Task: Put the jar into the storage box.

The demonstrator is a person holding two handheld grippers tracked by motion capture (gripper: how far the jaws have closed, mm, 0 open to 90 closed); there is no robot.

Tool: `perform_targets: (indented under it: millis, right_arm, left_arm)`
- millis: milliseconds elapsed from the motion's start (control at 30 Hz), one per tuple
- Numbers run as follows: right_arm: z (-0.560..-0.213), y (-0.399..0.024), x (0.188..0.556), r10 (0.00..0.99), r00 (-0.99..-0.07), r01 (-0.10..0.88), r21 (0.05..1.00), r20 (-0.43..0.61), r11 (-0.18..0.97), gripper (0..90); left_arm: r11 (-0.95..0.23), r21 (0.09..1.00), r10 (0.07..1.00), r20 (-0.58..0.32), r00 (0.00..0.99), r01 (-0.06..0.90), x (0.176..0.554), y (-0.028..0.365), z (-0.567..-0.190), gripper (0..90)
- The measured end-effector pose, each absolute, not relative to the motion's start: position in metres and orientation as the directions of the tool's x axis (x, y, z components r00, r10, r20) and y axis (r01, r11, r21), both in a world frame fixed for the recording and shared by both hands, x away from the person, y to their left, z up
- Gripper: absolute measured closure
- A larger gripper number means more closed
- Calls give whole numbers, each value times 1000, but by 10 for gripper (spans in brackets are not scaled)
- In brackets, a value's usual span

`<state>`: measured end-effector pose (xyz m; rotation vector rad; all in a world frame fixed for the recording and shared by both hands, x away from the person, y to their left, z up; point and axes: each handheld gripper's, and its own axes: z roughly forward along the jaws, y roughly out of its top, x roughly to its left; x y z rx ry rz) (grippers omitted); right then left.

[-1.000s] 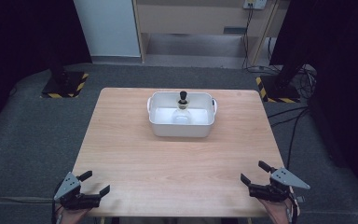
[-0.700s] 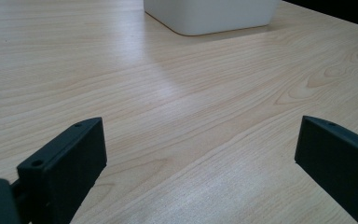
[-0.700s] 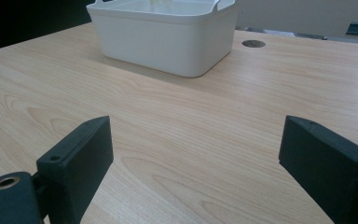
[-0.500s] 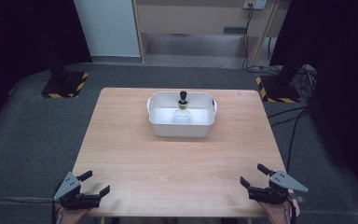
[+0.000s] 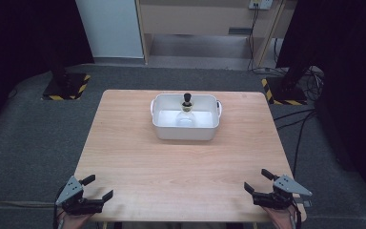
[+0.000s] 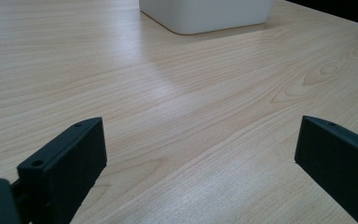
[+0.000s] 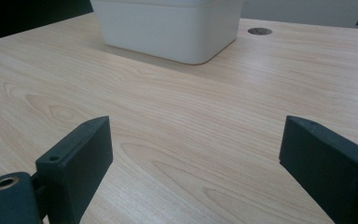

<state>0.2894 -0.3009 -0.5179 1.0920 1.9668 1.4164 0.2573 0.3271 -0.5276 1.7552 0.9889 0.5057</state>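
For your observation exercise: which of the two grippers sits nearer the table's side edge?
The right gripper, close beside the table's right edge; the left gripper sits further in from its edge.

The table (image 5: 138,157) was pale wood with a wavy grain. The tub (image 5: 185,129) on it was white, and the bottle (image 5: 187,110) inside was clear with a black cap. Both grippers (image 5: 98,188) (image 5: 256,182) were black with grey top plates. Yellow-and-black stripes edged the 2 stand bases (image 5: 66,88) on grey carpet (image 5: 33,133).

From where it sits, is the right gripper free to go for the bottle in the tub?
Probably yes: the right gripper is open, bare table lies between, and the bottle stands upright in the open-topped white tub.
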Motion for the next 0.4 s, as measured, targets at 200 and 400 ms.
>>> perform_targets:
  millis: [200,400]
  right_arm:
    - [-518,-301,289,821,-567,329,933,70,147,97]
    - [-518,-301,289,821,-566,325,934,68,147,96]
  left_arm:
    - [-147,912,810,-112,576,384,257,327,-527,7]
    - [-148,912,810,-111,576,383,257,327,-527,7]
